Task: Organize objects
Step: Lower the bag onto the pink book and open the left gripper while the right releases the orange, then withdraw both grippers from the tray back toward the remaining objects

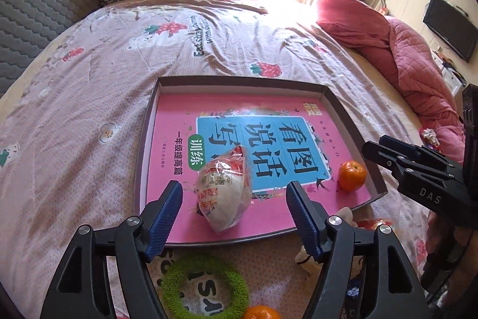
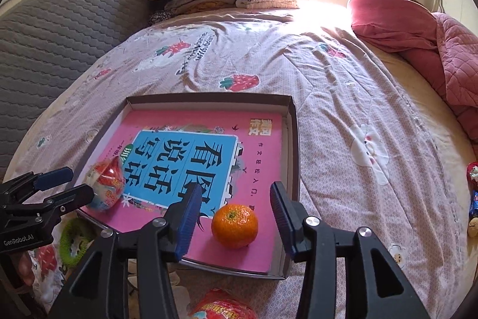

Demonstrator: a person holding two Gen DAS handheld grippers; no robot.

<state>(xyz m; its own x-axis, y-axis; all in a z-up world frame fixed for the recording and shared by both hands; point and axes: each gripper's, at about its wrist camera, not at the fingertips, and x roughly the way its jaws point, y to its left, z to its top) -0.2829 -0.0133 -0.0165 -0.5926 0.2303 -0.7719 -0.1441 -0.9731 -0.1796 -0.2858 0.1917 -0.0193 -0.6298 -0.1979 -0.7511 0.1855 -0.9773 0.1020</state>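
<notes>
left wrist view: left tool (image 1: pixel 233 198) gapes around wrapped snack (image 1: pixel 222 190) in tray (image 1: pixel 239 81); right tool (image 2: pixel 236 213) gapes around tangerine (image 2: pixel 234 224); green ring (image 1: pixel 206 286) nearby on bed (image 1: pixel 89 97).

In the left wrist view we see only the top of a second orange (image 1: pixel 260 313), cut by the bottom edge, and the left gripper (image 1: pixel 234 210) covers part of the green ring (image 1: pixel 206 286). A pale object (image 1: pixel 306 259) behind its right finger stays unidentifiable. In the right wrist view a red packet (image 2: pixel 222 305) is cut off below, and toys (image 2: pixel 473 199) at the right edge are cropped.
</notes>
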